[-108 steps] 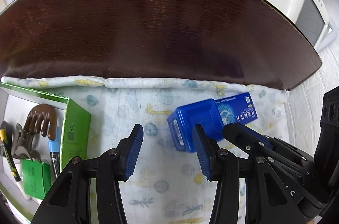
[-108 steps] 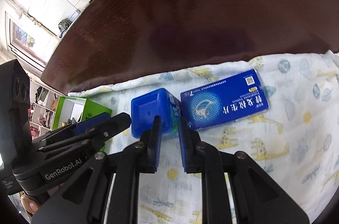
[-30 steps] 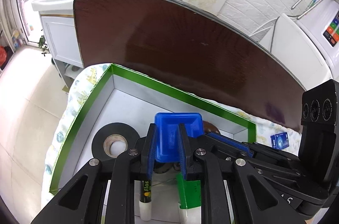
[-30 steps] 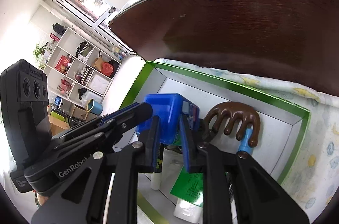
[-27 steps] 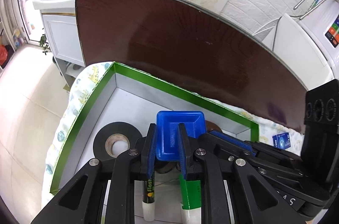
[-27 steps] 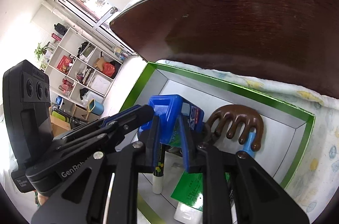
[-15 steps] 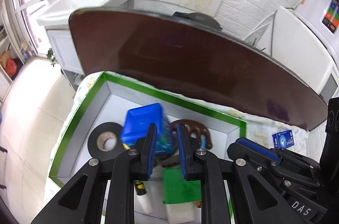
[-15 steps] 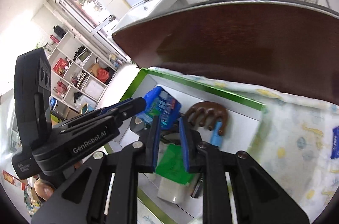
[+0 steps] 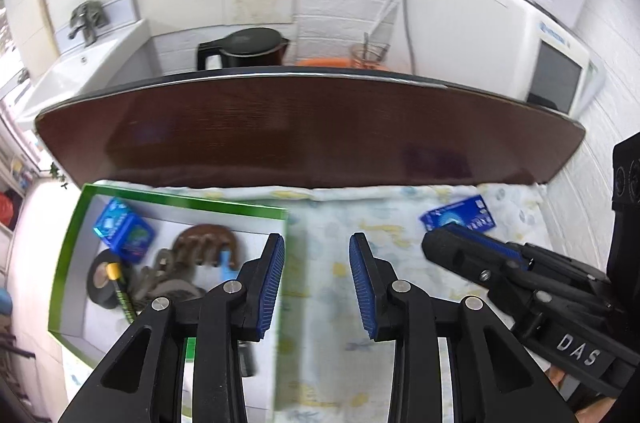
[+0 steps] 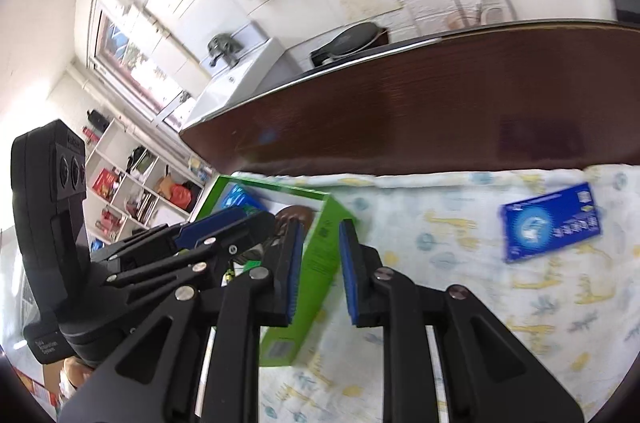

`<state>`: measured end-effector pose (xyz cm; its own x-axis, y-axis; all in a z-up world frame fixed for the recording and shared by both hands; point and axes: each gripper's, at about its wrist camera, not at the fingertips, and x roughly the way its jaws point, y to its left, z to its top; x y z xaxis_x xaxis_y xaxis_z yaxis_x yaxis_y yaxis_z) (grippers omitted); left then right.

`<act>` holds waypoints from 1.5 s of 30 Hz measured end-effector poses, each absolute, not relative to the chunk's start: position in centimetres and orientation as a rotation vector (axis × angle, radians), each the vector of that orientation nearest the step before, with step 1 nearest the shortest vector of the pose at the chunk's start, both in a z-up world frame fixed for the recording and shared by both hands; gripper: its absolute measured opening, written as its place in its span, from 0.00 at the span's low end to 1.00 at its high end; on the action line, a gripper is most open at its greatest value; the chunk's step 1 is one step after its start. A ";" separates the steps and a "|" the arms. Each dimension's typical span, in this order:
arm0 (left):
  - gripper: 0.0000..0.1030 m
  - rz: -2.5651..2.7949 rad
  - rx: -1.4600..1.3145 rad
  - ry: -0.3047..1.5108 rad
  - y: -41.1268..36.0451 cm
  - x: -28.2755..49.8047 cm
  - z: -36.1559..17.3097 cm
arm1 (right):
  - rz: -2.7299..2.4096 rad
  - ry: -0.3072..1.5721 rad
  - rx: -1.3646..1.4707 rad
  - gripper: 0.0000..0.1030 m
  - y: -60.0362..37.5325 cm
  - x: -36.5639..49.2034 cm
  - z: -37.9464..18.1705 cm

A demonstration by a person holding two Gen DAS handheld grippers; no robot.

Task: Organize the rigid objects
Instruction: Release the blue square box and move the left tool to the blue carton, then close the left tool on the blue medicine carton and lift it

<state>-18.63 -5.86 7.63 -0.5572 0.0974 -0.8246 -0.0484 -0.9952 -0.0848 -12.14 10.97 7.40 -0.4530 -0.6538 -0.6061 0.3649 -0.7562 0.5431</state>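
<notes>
A green-rimmed box (image 9: pixel 180 201) stands on the patterned cloth at the left. Inside it lie a blue plastic box (image 9: pixel 124 229), a brown comb (image 9: pixel 208 245), a black tape roll (image 9: pixel 100 277) and a marker (image 9: pixel 120 293). A flat blue carton (image 9: pixel 460 219) lies on the cloth at the right, also in the right wrist view (image 10: pixel 550 225). My left gripper (image 9: pixel 316 275) is open and empty above the cloth beside the green box. My right gripper (image 10: pixel 318 267) is open and empty, over the green box's right wall (image 10: pixel 316 263).
The patterned cloth (image 9: pixel 360 323) covers the near part of a dark wooden table (image 9: pixel 300 131). Behind the table are a black kettle (image 9: pixel 244 51), a sink (image 9: pixel 80 71) and a white appliance (image 9: pixel 500 43). Shelves (image 10: pixel 132 191) stand at the far left.
Both grippers were shut on the blue plastic box over the green box. They let it go inside, opened, and drew back to the right and up.
</notes>
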 end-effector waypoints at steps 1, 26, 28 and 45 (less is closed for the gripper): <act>0.33 2.689 -1.439 -0.069 -4.8 -18.7 7.5 | -2.227 -0.464 1.123 0.20 12.1 -12.1 7.4; 0.33 2.498 -1.700 -0.185 7.3 -24.4 -2.3 | -2.390 -0.609 1.385 0.30 27.8 -18.6 -2.6; 0.33 2.500 -1.723 -0.212 7.1 -25.0 -2.8 | -2.371 -0.628 1.397 0.30 27.7 -19.0 -2.9; 0.33 2.444 -1.741 -0.384 7.3 -26.0 -4.8 | -2.325 -0.604 1.429 0.30 27.1 -19.6 -4.5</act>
<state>-25.97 7.27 -4.78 -0.3329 0.2393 -0.9121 0.0521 -0.9611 -0.2712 -19.60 27.07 -4.49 -0.4334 -0.4968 -0.7519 0.0684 -0.8501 0.5222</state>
